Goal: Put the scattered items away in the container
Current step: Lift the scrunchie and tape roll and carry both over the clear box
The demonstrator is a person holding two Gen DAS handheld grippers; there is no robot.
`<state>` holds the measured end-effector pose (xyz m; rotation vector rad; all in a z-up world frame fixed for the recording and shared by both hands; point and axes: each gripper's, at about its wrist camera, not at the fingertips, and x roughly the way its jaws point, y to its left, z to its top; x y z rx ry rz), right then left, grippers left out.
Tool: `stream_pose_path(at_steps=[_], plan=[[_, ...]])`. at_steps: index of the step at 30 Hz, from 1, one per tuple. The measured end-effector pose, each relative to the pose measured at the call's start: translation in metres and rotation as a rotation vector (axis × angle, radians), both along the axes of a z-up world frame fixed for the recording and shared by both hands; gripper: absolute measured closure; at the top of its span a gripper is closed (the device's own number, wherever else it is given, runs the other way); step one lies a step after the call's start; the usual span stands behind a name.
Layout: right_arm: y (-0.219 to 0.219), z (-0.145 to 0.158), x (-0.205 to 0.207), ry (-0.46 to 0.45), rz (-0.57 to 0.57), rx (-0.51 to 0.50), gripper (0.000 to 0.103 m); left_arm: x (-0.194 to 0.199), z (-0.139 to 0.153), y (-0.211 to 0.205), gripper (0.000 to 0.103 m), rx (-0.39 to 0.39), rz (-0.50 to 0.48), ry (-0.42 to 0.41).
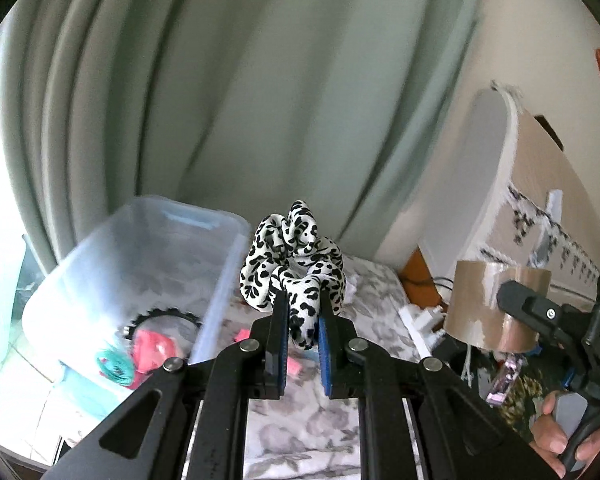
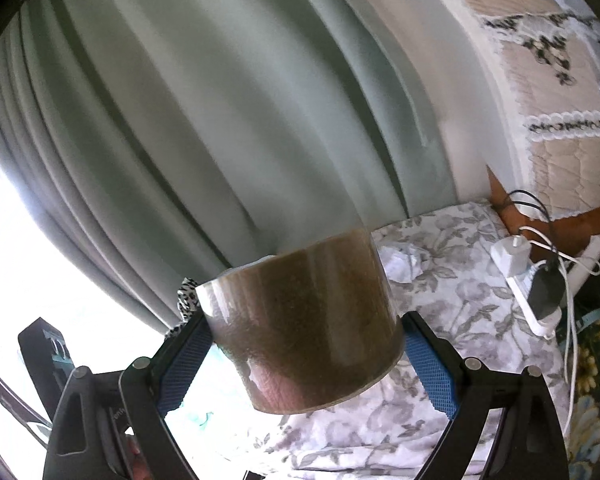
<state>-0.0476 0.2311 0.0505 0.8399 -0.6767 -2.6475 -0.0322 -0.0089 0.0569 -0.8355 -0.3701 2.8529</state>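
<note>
Left wrist view: left gripper [image 1: 303,330] clamped on a black-and-white spotted scrunchie [image 1: 294,256], bunched just above the fingertips. Soft, light, crushable; pinched through one fold, probably secure enough. Clear plastic container [image 1: 224,256] just left of the tongs, already holding small items. Tape roll [image 1: 496,306] off to the right, held by the other tongs.

Right wrist view: right gripper [image 2: 304,344] spread wide, blue pads squeezing the brown tape roll [image 2: 304,328] across its curved sides. Stiff, glossy, likely slippery, heavier; tilted between the fingers. Scrunchie [image 2: 187,294] peeking out beyond the left finger.
</note>
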Motion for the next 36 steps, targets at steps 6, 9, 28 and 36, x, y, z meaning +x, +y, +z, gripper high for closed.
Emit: stream_pose_path(at_steps=[6, 9, 28, 36], plan=[[-0.031, 0.006, -0.005, 0.003, 0.053, 0.038, 0.008, 0.005, -0.002, -0.042, 0.090, 0.038, 0.079, 0.008], [-0.050, 0.008, -0.011, 0.003, 0.085, 0.054, 0.008, 0.010, -0.004, -0.063, 0.090, 0.049, 0.121, 0.011], [-0.176, -0.023, -0.056, -0.067, 0.328, 0.156, 0.008, 0.000, -0.048, -0.143, 0.090, 0.131, 0.237, -0.058], [-0.207, -0.044, -0.066, -0.117, 0.384, 0.190, 0.008, -0.012, -0.068, -0.158, 0.090, 0.160, 0.239, -0.098]])
